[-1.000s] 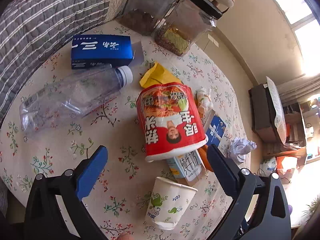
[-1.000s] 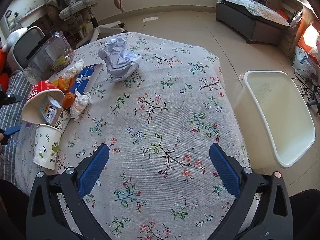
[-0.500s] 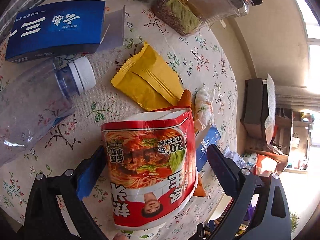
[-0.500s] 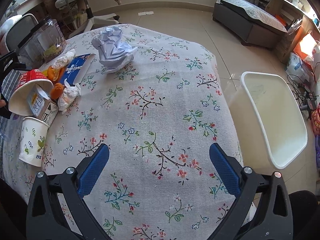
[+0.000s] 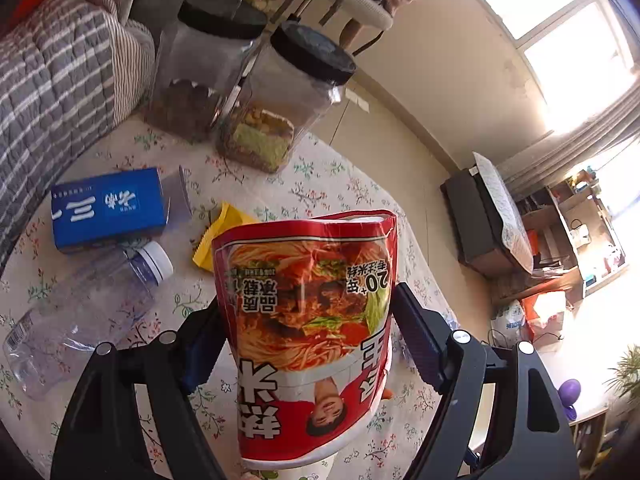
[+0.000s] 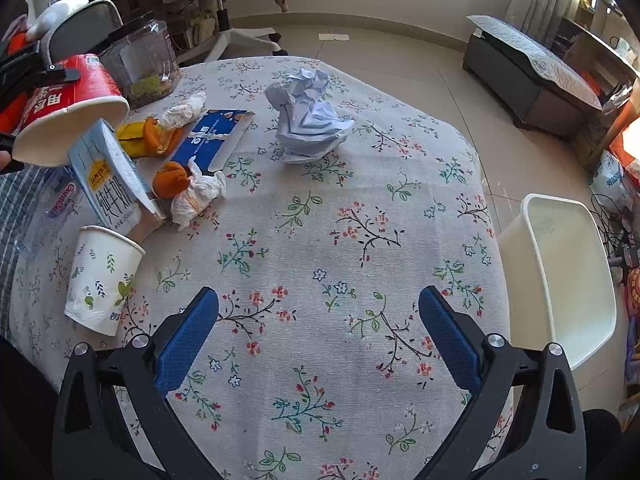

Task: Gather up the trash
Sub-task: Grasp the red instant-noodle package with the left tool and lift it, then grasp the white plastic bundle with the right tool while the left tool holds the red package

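The red noodle cup (image 5: 308,332) is clamped between the blue pads of the left hand-held gripper (image 5: 308,320), lifted clear above the flowered surface (image 6: 320,240). Below the cup lie a milk carton (image 6: 110,180) and a paper cup (image 6: 102,280). The right hand-held gripper (image 6: 318,334) hangs wide apart, empty; the white bin (image 6: 560,280) stands beyond the surface's edge, well apart from the cup.

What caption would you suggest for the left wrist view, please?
Left gripper clamps a red instant-noodle cup lifted above the floral tablecloth.
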`<control>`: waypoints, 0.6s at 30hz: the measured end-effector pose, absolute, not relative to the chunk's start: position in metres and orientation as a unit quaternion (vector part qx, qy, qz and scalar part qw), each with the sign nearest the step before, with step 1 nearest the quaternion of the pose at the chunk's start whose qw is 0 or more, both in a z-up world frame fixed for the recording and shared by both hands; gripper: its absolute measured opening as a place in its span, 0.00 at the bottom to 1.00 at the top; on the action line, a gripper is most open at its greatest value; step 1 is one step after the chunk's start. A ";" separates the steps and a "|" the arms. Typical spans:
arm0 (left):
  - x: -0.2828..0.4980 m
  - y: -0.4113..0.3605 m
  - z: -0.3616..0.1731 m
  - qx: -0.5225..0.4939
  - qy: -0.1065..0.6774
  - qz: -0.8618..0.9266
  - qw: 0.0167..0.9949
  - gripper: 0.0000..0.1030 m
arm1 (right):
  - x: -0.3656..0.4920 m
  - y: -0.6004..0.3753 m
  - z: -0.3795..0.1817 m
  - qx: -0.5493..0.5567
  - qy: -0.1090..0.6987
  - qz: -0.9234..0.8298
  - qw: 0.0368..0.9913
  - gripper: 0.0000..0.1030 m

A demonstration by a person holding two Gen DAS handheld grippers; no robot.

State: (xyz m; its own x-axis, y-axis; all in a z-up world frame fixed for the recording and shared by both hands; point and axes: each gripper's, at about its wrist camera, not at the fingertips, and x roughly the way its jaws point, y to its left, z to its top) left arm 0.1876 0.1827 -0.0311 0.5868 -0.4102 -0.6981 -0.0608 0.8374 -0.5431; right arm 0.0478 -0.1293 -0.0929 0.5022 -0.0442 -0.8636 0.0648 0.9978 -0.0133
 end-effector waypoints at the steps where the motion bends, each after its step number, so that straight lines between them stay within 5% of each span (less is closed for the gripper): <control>1: 0.183 0.184 -0.020 -0.256 0.418 -0.096 0.866 0.75 | 0.050 -0.126 -0.090 0.011 0.495 -0.025 0.868 0.93; 10: 0.164 0.210 0.020 -0.224 0.307 -0.039 0.924 0.75 | 0.137 -0.076 -0.049 0.063 0.487 0.026 0.871 0.93; 15: 0.165 0.213 0.030 -0.216 0.289 -0.039 0.932 0.75 | 0.220 -0.033 -0.055 0.089 0.539 0.051 0.836 0.65; 18: 0.168 0.216 0.031 -0.224 0.289 -0.047 0.930 0.75 | 0.256 -0.018 -0.075 0.130 0.588 0.059 0.796 0.59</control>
